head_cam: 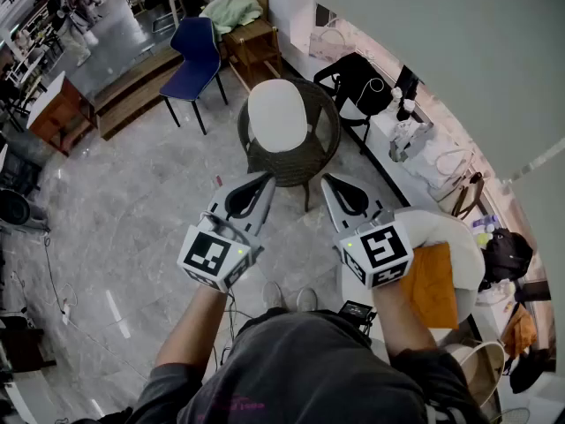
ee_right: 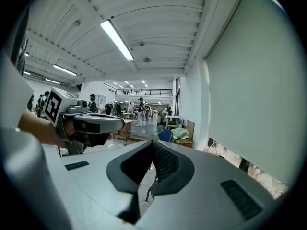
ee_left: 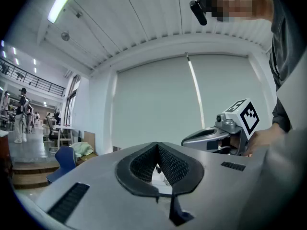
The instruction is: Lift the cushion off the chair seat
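Floor: grey marble-look floor (head_cam: 132, 228) under everything, with a big open stretch off to your left.
Blind: a pale blind (head_cam: 441, 51) covers the whole far-right side.
Wicker chair: the dark round wicker chair (head_cam: 322, 144) stands straight ahead of you, just on the far side of both gripper tips.
Blue chair: the blue chair (head_cam: 196, 56) stands to the far left of the wicker one, clear of it.
Wooden table: a small wooden table (head_cam: 256, 51) stands just right of the blue chair, behind the wicker chair, with a green cloth (head_cam: 231, 9) bunched at its far end.
Cushion: the white oval cushion (head_cam: 277, 116) lies flat on the wicker chair's seat and nothing touches it.
Orange cushion: an orange cushion (head_cam: 430, 283) lies at your near right on a white seat (head_cam: 459, 232), right beside your right forearm.
Left gripper: your left gripper (head_cam: 267, 177) has its jaws closed together with nothing between them. It's held about level and aimed at the chair. From the head view its tip lines up with the near-left rim, short of the cushion.
Right gripper: your right gripper (head_cam: 327, 181) is the same deal, jaws pressed together and empty. It sits beside the left one with a gap between them, its tip by the near-right rim and off the cushion.
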`<move>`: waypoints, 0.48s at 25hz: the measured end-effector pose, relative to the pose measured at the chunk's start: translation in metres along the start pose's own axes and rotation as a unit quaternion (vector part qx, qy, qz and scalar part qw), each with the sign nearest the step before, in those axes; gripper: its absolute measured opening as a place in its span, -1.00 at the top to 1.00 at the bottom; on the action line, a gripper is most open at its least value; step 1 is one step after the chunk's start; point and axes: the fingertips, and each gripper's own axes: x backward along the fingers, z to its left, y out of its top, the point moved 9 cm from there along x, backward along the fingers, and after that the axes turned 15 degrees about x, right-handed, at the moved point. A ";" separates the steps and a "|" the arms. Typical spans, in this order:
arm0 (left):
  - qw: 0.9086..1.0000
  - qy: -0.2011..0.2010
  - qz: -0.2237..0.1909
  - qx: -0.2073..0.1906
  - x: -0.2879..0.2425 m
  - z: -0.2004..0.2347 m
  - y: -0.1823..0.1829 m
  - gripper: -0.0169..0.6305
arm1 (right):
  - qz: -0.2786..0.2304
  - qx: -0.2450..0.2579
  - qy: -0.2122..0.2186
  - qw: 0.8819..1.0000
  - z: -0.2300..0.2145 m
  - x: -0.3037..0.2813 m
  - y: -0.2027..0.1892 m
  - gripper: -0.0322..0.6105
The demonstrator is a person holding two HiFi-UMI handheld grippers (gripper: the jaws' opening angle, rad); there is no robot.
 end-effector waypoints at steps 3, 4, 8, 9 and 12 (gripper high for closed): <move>1.000 0.001 0.000 0.001 0.001 -0.002 0.000 0.92 | 0.000 0.001 0.001 1.000 0.000 0.001 0.000 0.86; 1.000 0.001 0.000 0.002 0.001 -0.002 0.000 0.92 | 0.000 0.001 0.002 1.000 0.001 0.001 0.000 0.86; 1.000 0.005 0.002 0.007 0.001 -0.003 -0.002 0.92 | 0.000 -0.001 0.004 1.000 0.001 0.001 -0.002 0.86; 1.000 0.006 0.004 0.007 0.001 -0.004 -0.003 0.92 | 0.001 -0.003 0.004 1.000 0.001 0.002 -0.003 0.86; 1.000 0.008 0.004 0.005 0.001 -0.006 -0.004 0.92 | 0.002 -0.010 0.008 1.000 0.000 0.003 -0.006 0.86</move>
